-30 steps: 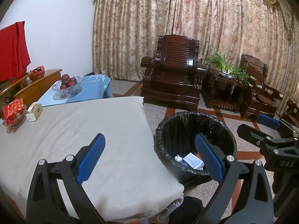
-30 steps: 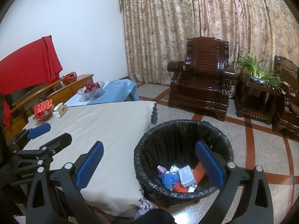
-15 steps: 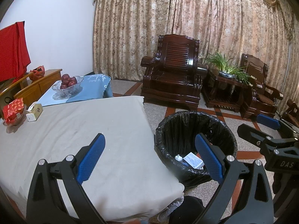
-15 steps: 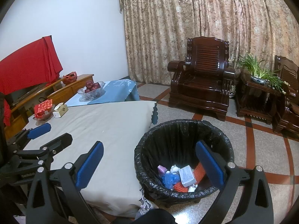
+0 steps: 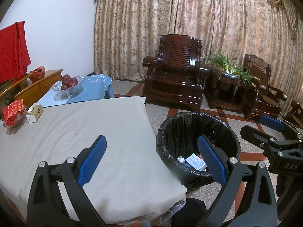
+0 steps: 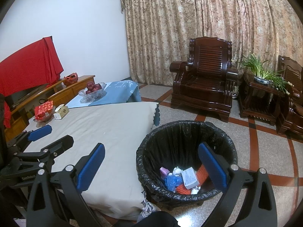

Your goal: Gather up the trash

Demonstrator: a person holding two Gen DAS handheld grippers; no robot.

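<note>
Hovering with jaws spread wide and nothing between them, the left gripper [image 5: 151, 158] sits over the near edge of the desk [image 5: 79, 132] and the right gripper [image 6: 151, 162] over the near rim of the bin [image 6: 186, 128]. The trash [image 6: 181, 177], a white box, blue wrapper, orange netting and scraps, lies in the bin's bottom, on the floor just beside the desk's corner. Little seems left on the cloth, so the risk is mistaking keepers for rubbish: the tissue box [image 5: 35, 112] and red packet [image 5: 14, 109] at the far edge. A low sweep could also snag the black liner and tip the bin.
</note>
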